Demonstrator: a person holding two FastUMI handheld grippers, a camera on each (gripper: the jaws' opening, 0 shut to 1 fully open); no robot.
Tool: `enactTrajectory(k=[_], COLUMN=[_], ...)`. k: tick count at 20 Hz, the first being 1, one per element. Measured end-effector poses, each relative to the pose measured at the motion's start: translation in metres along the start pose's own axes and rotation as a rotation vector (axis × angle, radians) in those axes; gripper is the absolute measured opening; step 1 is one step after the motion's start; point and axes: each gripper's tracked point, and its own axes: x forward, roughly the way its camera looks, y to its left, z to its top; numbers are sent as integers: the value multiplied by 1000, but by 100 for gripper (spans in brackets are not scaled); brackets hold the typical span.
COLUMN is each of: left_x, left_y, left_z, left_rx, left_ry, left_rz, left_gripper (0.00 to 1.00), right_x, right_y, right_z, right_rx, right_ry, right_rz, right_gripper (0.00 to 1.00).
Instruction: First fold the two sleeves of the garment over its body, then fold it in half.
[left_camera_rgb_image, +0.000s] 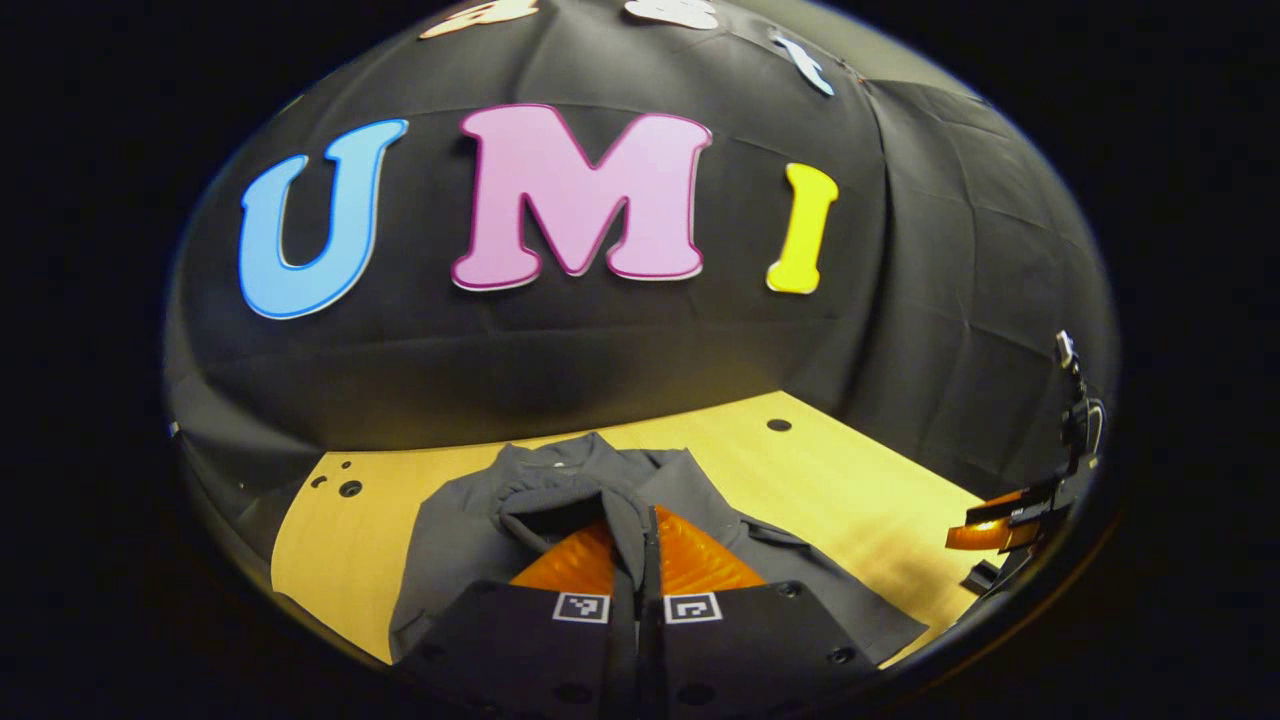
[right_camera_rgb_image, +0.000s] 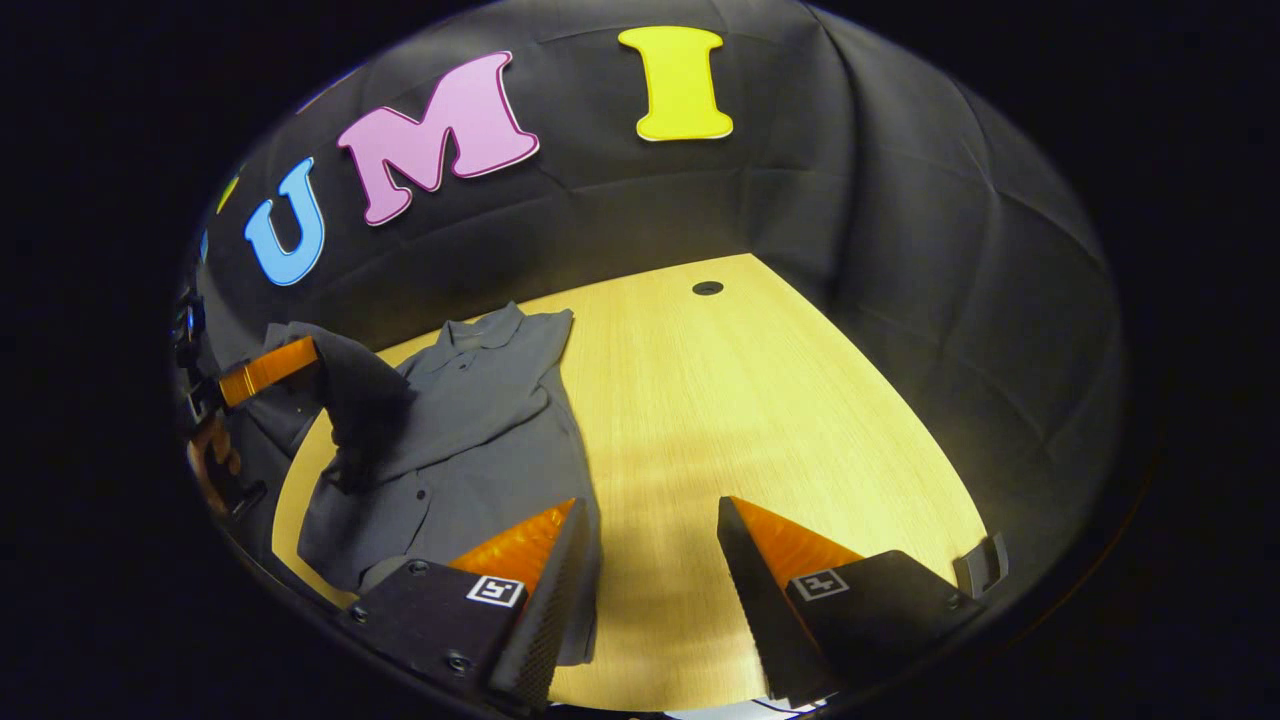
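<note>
Grey shirt (right_camera_rgb_image: 470, 420) lies collar-away on the wood table (right_camera_rgb_image: 760, 400), toward its left side. Left claw (left_camera_rgb_image: 648, 520) is pressed together on a sleeve (right_camera_rgb_image: 355, 400), lifted over the shirt's body; the sleeve-folding step looks in hand. Next move likely needs the sleeve carried across & laid flat, then let go. Right claw (right_camera_rgb_image: 650, 520) is spread, holding nothing, above the shirt's hem edge. Lots of bare table to the right; the shirt sits near the left & front edges.

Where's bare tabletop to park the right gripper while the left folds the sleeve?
Bare table runs from the shirt to the right wall, back to a round hole. The open right gripper hangs there. Crowded on the left: the left gripper holds the lifted sleeve over the shirt.
</note>
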Motion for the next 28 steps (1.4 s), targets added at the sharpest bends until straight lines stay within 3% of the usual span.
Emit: enactTrajectory(k=[6,11,16,17,18,19,22,23,24,25,26,27,28], left_x=[34,57,66,66,65,63,60,58,55,49,42,35,30], left_y=[-49,-74,-94,-100,-108,-116,-143,-150,-157,-162,-166,-167,-165], left_z=[-51,-95,-132,-137,-139,-140,-141,-142,-143,-146,-147,-149,-149], left_rx=[85,137,135,131,128,129,141,136,125,110,93,73,57], left_ry=[105,187,271,280,286,292,286,285,289,298,306,311,313], left_rz=[-89,-119,-162,-179,-202,-228,-305,-332,-358,-381,-397,-407,-404], left_gripper=[6,6,13,20,23,28,41,54,57,67,67,83,91], right_x=[2,9,13,13,14,13,12,11,10,9,7,5,5], right_y=[-6,-10,-15,-15,-16,-17,-17,-15,-13,-10,-9,-5,-1], right_z=[-19,-28,-31,-32,-34,-35,-40,-41,-43,-46,-47,-49,-52], right_rx=[8,-1,-5,-2,1,4,7,8,8,7,6,4,3], right_ry=[45,79,92,94,97,100,108,111,114,119,121,125,129], right_rz=[3,2,1,-1,-1,-3,-5,-2,0,3,5,10,16], right_gripper=[81,81,81,81,68,81,81,81,81,82,82,82,82])
